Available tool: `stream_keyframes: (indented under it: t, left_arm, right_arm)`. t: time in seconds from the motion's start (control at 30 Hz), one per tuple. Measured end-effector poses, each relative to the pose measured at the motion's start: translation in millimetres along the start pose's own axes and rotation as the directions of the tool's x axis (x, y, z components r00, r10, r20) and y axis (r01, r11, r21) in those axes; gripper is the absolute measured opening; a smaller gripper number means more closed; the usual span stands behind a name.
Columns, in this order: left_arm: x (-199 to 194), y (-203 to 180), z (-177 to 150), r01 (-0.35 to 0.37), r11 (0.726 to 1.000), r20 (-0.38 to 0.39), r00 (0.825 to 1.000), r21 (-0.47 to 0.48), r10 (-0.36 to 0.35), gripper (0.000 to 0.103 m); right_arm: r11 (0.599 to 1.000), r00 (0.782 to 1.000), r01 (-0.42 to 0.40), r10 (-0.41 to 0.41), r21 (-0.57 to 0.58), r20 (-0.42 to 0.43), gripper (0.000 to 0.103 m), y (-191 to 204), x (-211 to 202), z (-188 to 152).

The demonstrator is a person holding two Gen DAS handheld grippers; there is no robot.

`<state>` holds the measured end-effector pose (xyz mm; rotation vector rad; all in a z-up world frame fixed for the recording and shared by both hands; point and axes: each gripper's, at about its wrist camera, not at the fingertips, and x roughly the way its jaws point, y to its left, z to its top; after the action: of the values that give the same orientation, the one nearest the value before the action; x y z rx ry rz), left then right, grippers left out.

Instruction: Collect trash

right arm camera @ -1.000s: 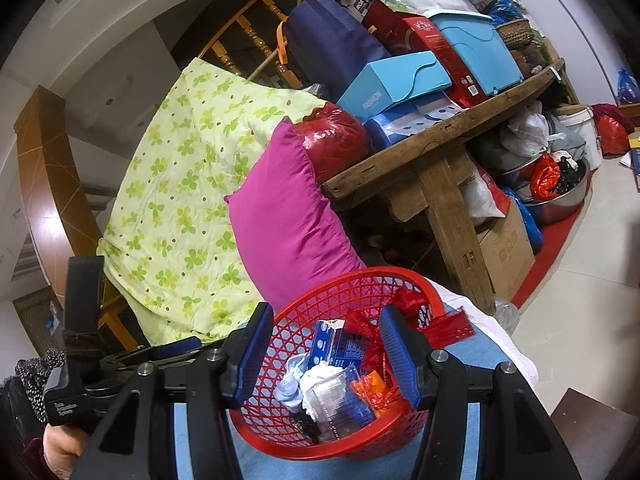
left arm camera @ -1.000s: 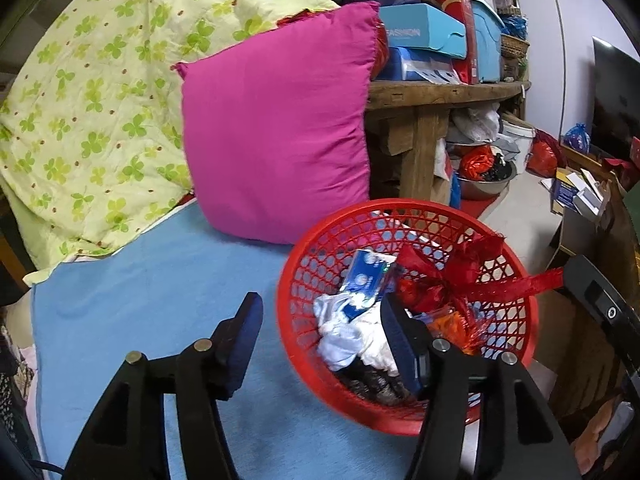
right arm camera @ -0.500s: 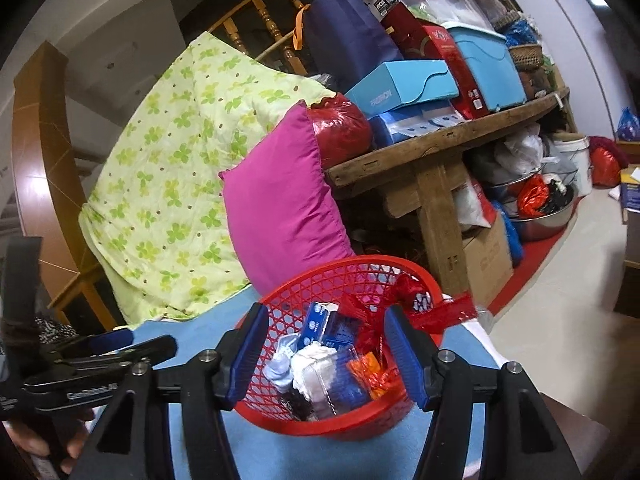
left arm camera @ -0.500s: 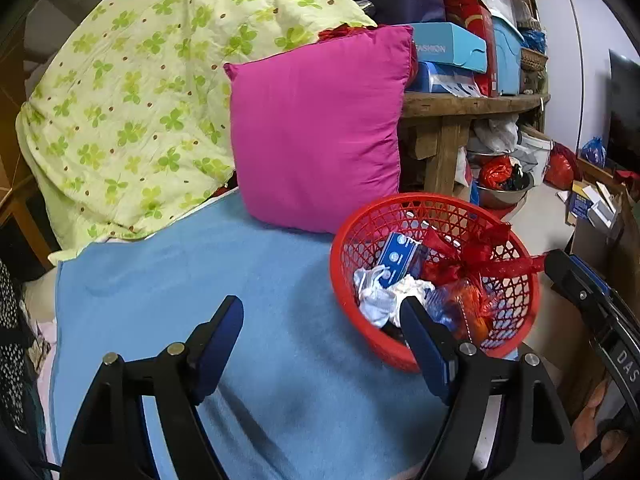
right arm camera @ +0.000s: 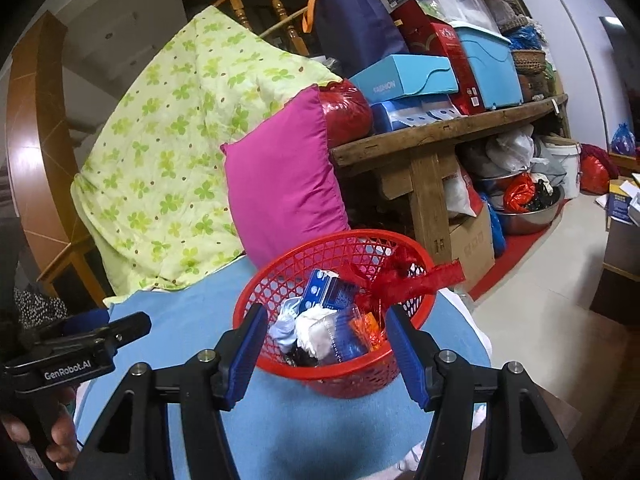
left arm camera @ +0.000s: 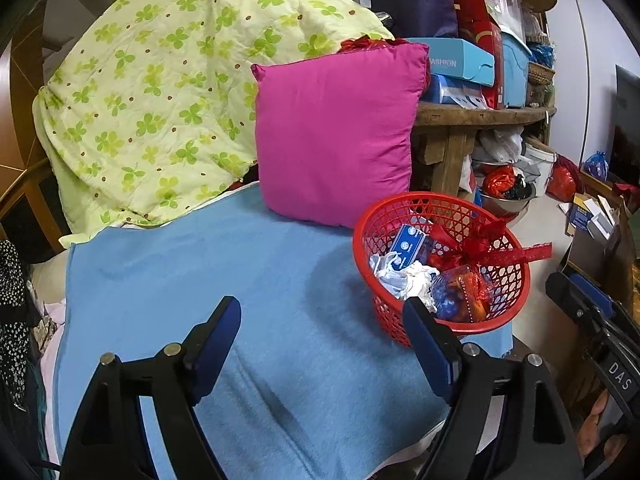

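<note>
Both grippers are empty w/ jaws spread wide. Left gripper (left arm camera: 322, 342) hangs over the middle of the blue blanket (left arm camera: 224, 280), nothing between its fingers. Right gripper (right arm camera: 326, 350) hangs just above the near rim of the red basket (right arm camera: 276, 280), fingers either side of the contents but touching none of them, as far as can be told.

Basket sits at the blanket's right edge, close to the front corner, just beside the pink cushion (left arm camera: 336, 132). That spot prob. makes sense: reachable by either hand, and at the edge so it can be lifted off easily.

Trash is in the basket: blue-and-white packet (right arm camera: 324, 290) leaning at the back, crumpled white tissue (right arm camera: 316, 330) in the middle, clear wrapper w/ orange bits (right arm camera: 366, 326) on the right, red mesh ribbon (right arm camera: 416, 278) draped over the far rim and sticking out past it.

No loose trash shows on the blanket in either view, so collection looks about done. Ribbon overhang is the one weak point; it could slide out if the basket is tipped or moved.

Green clover quilt (left arm camera: 160, 100) is heaped behind the cushion at the back edge, off the working area.
</note>
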<state>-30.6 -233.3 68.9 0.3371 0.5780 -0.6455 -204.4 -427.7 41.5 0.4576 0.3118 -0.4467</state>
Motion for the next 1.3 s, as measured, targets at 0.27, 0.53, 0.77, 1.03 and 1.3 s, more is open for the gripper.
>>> stream_keyframes:
  t: [0.27,0.53,0.77,1.03,1.3]
  left_arm:
    - [-11,10,-14,0.011,1.000,-0.005,1.000,-0.017,-0.011,0.084]
    - [-19,21,-24,0.005,0.999,-0.011,1.000,-0.038,-0.006,0.084]
    - [-33,24,-24,-0.015,0.999,0.014,1.000,-0.043,0.016,0.084]
    - [-43,23,-26,-0.020,0.999,0.024,0.999,-0.037,0.021,0.084]
    - [-50,23,-25,-0.031,0.999,0.041,0.999,-0.042,0.033,0.084]
  right_arm:
    - [0.999,1.000,-0.005,0.005,-0.031,0.004,0.066,12,-19,3]
    - [0.998,1.000,-0.023,0.024,-0.062,0.016,0.066,27,-29,4]
    - [0.995,1.000,-0.011,0.012,-0.095,0.004,0.071,41,-36,4]
    - [0.993,0.999,0.019,-0.023,-0.113,-0.038,0.071,50,-43,3]
    - [0.994,0.999,0.047,-0.049,-0.100,-0.015,0.071,45,-56,8]
